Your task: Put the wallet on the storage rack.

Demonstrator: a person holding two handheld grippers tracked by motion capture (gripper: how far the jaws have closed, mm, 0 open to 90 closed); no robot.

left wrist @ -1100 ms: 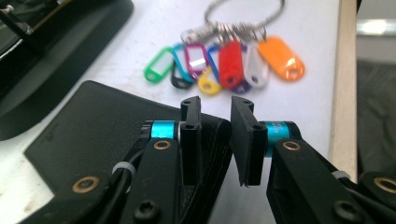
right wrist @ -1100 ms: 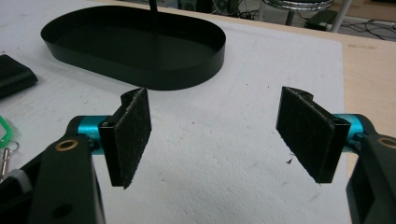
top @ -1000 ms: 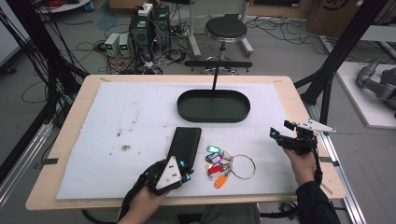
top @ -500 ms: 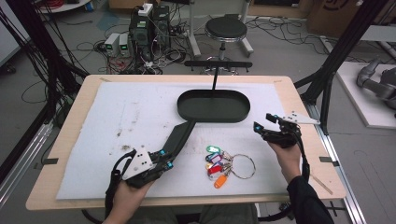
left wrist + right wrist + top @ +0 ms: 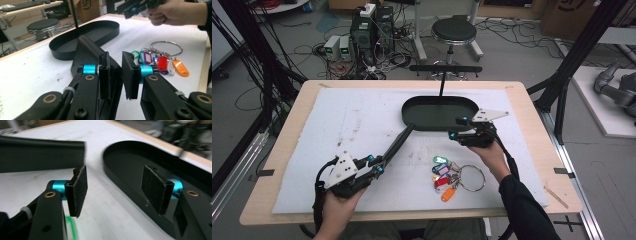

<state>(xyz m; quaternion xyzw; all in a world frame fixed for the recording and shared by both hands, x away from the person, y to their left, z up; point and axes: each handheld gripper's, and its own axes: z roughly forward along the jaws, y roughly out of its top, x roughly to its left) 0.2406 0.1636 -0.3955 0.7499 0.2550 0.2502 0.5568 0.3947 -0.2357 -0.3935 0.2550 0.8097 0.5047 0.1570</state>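
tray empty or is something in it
Empty. The tray shows a bare black floor in the high view; the keys lie outside it on the mat.

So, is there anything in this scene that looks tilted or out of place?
Yes. The flat black case is held tilted in the left gripper, its far end near the rim of the black oval tray. The key ring with coloured tags lies flat on the white mat.

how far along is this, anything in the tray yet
Nothing is in the tray yet. The left gripper holds the flat black case lifted, its far end near the tray rim. The right gripper is open by the tray. The key ring with tags lies untouched on the mat.
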